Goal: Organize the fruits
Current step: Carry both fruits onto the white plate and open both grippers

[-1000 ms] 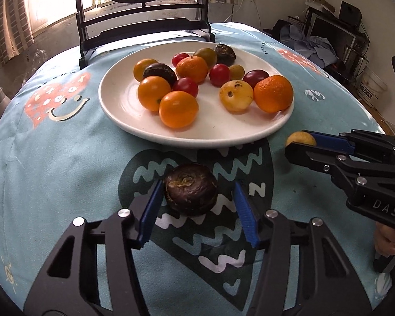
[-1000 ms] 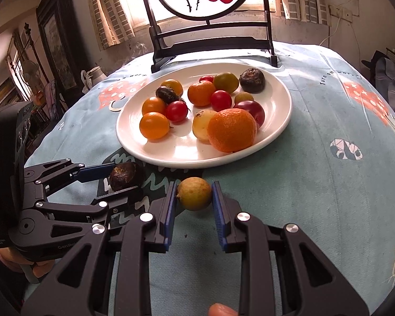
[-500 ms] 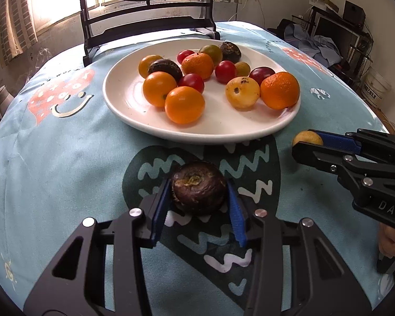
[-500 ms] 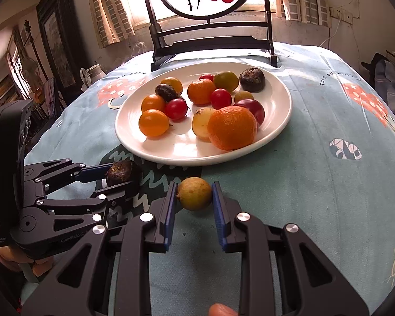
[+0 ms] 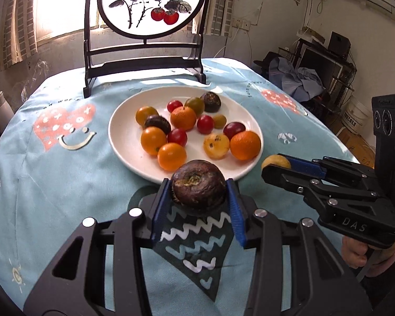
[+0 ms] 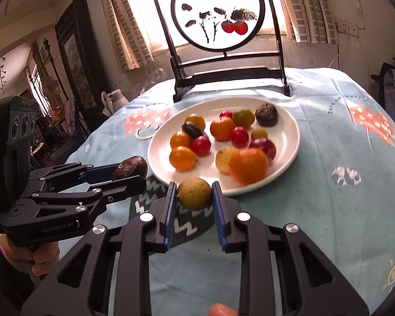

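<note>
1. While both grippers sit at the near edge of the table, the left gripper (image 5: 199, 202) is closed on a dark wrinkled fruit (image 5: 198, 186), its blue pads pressed against the fruit's two sides.
2. That dark fruit sits at the very tips of the fingers, just in front of the near rim of the white plate (image 5: 123, 142); whether it touches the tablecloth (image 5: 52, 184) cannot be told.
3. The right gripper (image 6: 194, 202) is closed on a small yellow fruit (image 6: 194, 193), which is likewise held between the tips of its blue pads.
4. The yellow fruit is just short of the plate's near rim, over the dark zigzag patch of the tablecloth.
5. From the right wrist camera, the left gripper appears at the left, its dark fruit beside the plate's left edge.
6. On the plate lie oranges, red tomatoes, a yellow spotted fruit and two more dark fruits, grouped across its middle and far side.
7. A black stand with a round painted screen (image 6: 218, 13) rests at the far edge of the table, behind the plate.
</note>
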Action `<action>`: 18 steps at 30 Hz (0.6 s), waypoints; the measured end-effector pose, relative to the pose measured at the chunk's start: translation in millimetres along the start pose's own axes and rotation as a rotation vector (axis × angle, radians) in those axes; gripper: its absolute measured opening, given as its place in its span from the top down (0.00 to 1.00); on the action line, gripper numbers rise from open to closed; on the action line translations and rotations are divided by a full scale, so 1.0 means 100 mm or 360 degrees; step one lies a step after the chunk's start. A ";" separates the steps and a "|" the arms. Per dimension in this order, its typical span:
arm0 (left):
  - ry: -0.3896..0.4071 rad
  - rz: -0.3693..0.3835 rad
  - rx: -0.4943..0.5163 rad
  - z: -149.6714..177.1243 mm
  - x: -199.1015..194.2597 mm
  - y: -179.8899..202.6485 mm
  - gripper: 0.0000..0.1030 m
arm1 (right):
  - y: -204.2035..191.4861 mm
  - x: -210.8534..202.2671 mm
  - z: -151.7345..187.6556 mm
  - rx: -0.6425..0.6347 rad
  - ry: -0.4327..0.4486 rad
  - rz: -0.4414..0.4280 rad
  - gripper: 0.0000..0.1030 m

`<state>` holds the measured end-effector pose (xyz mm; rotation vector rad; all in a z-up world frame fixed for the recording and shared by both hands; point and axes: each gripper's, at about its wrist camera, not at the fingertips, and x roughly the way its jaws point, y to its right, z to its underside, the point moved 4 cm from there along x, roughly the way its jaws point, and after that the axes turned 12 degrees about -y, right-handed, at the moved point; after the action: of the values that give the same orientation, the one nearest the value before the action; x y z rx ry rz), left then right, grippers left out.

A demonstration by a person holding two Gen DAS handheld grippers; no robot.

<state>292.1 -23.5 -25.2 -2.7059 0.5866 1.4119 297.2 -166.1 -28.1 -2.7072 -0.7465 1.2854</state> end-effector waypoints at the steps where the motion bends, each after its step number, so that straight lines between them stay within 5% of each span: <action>1: 0.0023 -0.0016 0.0003 -0.12 -0.01 -0.02 0.59 | 0.03 -0.01 -0.11 0.0004 0.0027 0.0022 0.74; 8: -0.0012 -0.0101 -0.0061 -0.78 0.42 -0.29 0.59 | 0.35 0.40 -0.70 0.0064 -0.0003 0.0109 0.74; 15: -0.0081 -0.0215 -0.0100 -0.94 0.78 -0.49 0.56 | 0.52 0.77 -0.84 0.0072 -0.0057 0.0102 0.69; 16: -0.0061 -0.0241 -0.0104 -0.93 0.75 -0.51 0.51 | 0.52 0.76 -0.84 0.0072 -0.0046 0.0105 0.53; 17: -0.0034 -0.0283 -0.0103 -0.91 0.70 -0.52 0.27 | 0.51 0.73 -0.84 0.0075 -0.0034 0.0108 0.38; 18: 0.0003 -0.0332 -0.0105 -0.89 0.62 -0.51 0.12 | 0.51 0.68 -0.83 0.0078 -0.0017 0.0100 0.38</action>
<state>411.9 -13.2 -29.2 -2.7224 0.2518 1.3984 415.7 -167.9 -35.0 -2.7075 -0.6273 1.3141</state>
